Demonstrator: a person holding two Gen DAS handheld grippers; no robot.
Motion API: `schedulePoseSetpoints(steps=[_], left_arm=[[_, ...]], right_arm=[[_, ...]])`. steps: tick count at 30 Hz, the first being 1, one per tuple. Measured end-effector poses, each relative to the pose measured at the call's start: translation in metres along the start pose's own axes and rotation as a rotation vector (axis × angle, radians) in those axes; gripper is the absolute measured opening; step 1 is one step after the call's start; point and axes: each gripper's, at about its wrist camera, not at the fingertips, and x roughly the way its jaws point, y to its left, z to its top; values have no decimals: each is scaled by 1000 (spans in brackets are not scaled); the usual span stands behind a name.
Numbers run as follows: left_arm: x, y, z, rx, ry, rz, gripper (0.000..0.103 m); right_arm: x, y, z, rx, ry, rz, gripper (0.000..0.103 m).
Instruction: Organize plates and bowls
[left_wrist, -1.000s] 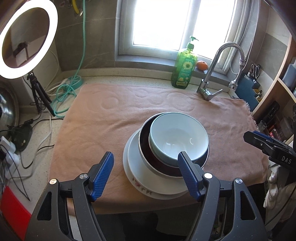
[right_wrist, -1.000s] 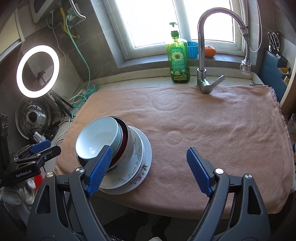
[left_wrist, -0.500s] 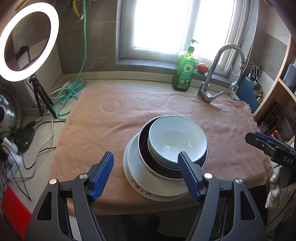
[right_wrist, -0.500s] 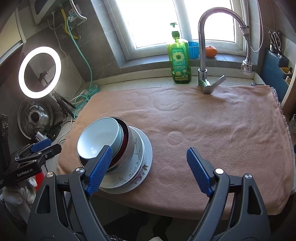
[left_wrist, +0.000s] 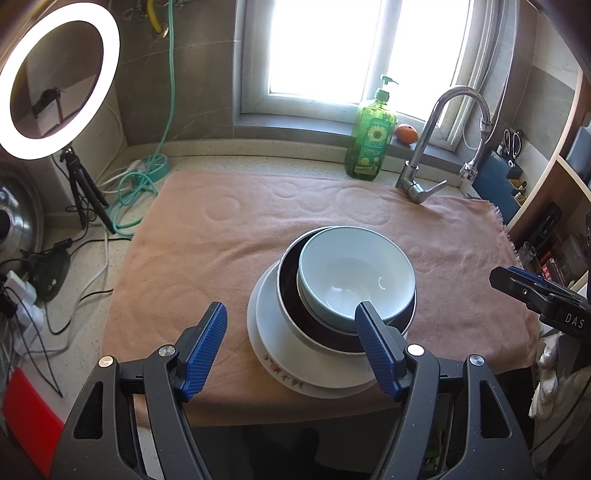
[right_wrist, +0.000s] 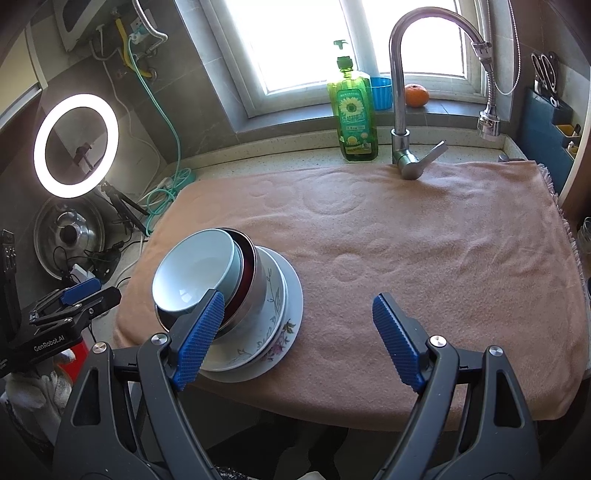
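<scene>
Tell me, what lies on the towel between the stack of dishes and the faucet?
Nothing. In both wrist views the towel is bare between the stack and the faucet.

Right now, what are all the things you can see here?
bowl: 1, pale blue, top of stack
dark bowl: 1, steel outside, under it
plates: 2, white, floral, bottom of stack
towel: 1, pink, over counter
soap bottle: 1, green, by tap
tap: 1, steel, at back
orange: 1, on sill
cup: 1, blue, on sill
ring light: 1, lit, far left
hose: 1, teal, left corner
left gripper: jaws open, empty
right gripper: jaws open, empty
</scene>
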Motion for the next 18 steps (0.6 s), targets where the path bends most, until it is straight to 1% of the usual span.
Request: schedulePoseSetpoints(steps=[18], left_arm=[[2, 1, -2, -5, 25, 0, 72]], right_arm=[[1, 2, -2, -1, 5, -2, 85]])
